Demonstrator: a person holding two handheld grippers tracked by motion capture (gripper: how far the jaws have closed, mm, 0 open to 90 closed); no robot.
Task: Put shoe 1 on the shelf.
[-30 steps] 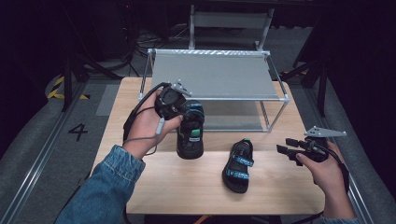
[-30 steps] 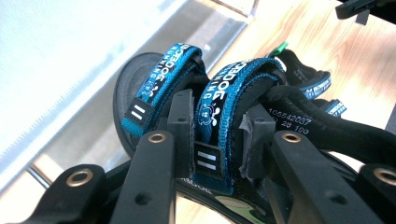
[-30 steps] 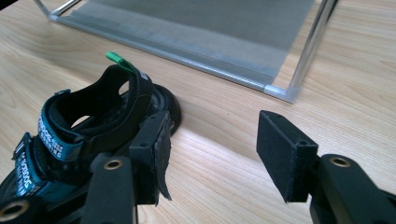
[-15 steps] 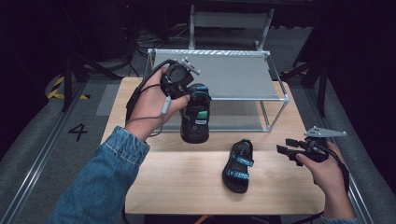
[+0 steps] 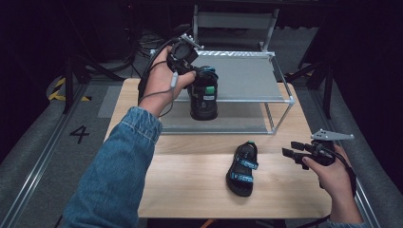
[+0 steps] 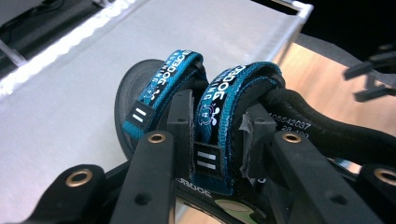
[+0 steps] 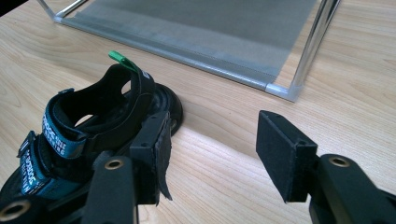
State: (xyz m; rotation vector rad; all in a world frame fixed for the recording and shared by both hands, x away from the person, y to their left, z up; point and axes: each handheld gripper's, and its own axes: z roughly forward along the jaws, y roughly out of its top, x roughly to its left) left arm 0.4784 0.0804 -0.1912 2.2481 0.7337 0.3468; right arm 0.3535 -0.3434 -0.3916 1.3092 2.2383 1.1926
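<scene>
Left gripper [image 5: 202, 78] is clamped on a sandal [image 5: 204, 95]: in the left gripper view the pads are pinched on one blue strap [image 6: 218, 119], with the second strap [image 6: 161, 88] just beside the left pad. The sandal is held off the table, hanging toe-down in front of the rack's [image 5: 247, 80] top shelf edge, its upper end level with the shelf.

Versus 0.5 s ago: the held sandal has been carried up and farther from the person, from over the table in front of the rack to up against the shelf front. A second ago it was lower still, just above the tabletop near the second sandal. The left arm is now stretched further forward, denim sleeve [image 5: 114, 175] running across the table's left side.

Right gripper [image 5: 297, 149] is unchanged in place, held above the table's [image 5: 190, 190] right edge, jaws spread wide with nothing between them. The gap is seen plainly in the right gripper view, over bare wood.

Second sandal [image 5: 242, 167] lies flat on the table where it was, sole down, just left of the right gripper and apart from it. Green heel tab [image 7: 122, 59] points toward the rack's lower shelf [image 7: 210, 28].
</scene>
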